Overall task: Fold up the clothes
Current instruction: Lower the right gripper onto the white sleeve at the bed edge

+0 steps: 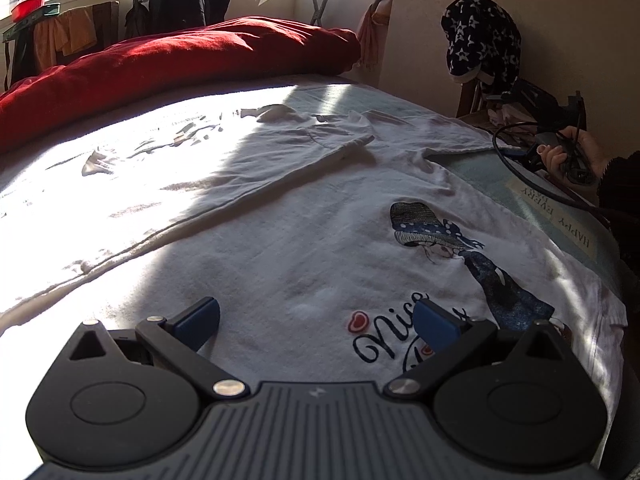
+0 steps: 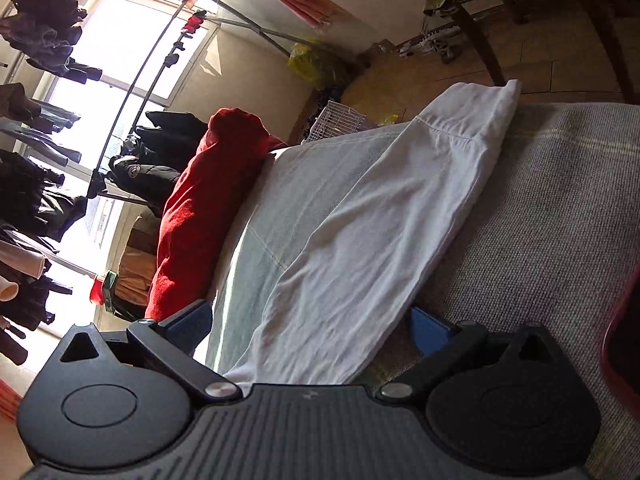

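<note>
A white T-shirt (image 1: 304,216) with a print of a girl in a hat (image 1: 436,228) and the word "Nice" lies spread on the bed, one side folded over diagonally. My left gripper (image 1: 316,322) hovers low over its printed front, open, with nothing between the blue pads (image 1: 200,320). In the right wrist view, a white sleeve (image 2: 380,208) stretches away across the bed and runs between the wide-apart blue pads (image 2: 430,330) of my right gripper (image 2: 312,330), which is open. A person's hand (image 1: 560,152) holds that tool at the bed's right edge.
A rolled red blanket (image 1: 180,60) lies along the far side of the bed. A chair with a star-patterned garment (image 1: 480,36) stands at the right. A drying rack with dark jackets (image 2: 132,168) stands by the window. Grey woven cover (image 2: 540,220) lies right of the sleeve.
</note>
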A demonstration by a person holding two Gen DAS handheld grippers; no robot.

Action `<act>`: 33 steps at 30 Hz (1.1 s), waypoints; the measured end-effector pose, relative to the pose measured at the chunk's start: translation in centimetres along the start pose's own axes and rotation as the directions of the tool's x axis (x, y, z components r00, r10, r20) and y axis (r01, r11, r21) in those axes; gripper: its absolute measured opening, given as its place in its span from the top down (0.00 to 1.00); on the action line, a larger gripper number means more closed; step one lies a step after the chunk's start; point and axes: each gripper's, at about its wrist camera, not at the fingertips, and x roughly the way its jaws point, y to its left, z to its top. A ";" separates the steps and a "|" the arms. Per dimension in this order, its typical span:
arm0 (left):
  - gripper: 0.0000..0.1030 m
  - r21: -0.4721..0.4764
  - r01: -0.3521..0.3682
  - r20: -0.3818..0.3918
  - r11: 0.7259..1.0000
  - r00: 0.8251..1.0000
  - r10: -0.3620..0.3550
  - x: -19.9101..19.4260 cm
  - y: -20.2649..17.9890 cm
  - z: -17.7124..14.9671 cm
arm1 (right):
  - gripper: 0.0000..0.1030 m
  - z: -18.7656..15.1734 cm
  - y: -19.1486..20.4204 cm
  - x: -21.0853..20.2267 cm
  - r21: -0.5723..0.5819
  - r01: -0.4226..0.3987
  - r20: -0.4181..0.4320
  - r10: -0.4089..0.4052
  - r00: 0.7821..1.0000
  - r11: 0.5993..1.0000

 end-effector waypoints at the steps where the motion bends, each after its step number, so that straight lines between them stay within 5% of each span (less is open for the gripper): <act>1: 0.01 0.000 0.000 0.001 1.000 1.000 0.000 0.0 0.0 0.0 | 0.00 0.0 0.0 0.2 -0.001 -0.005 0.010 0.006 1.000 1.000; 18: 0.01 -0.009 0.007 0.014 1.000 1.000 -0.006 0.2 0.5 -0.1 | 0.00 2.6 -0.5 4.0 -0.036 -0.058 0.140 0.063 0.988 0.998; 25: 0.01 -0.011 0.006 0.013 1.000 1.000 -0.006 0.2 0.6 -0.1 | 0.00 2.5 -1.2 2.6 -0.006 -0.176 0.182 0.175 0.968 0.984; 33: 0.01 0.001 -0.003 -0.013 1.000 1.000 0.003 -0.4 0.6 0.1 | 0.00 1.4 2.7 2.2 -0.055 -0.242 0.091 0.247 0.965 0.969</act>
